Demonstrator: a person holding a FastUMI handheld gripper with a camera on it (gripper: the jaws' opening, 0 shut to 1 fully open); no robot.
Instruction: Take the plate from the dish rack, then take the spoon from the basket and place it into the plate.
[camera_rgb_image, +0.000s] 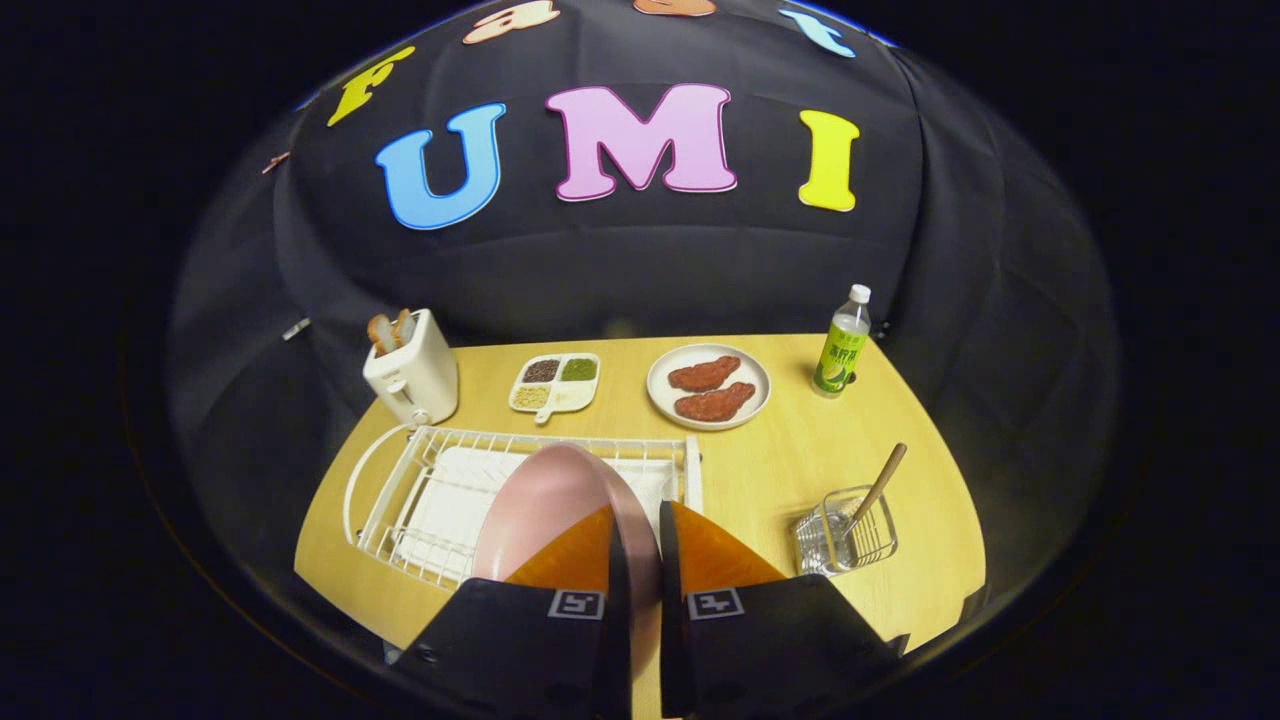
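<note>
**Plate gripped, spoon still waiting**

Gripper view: at lower centre your gripper (643, 560) has its fingers nearly closed, pinching the rim of the pink plate (550, 500), which stands on edge over the rack (400, 480). You have yet to set it down. At lower right, the spoon (880, 485) remains in the basket (845, 545).
</note>
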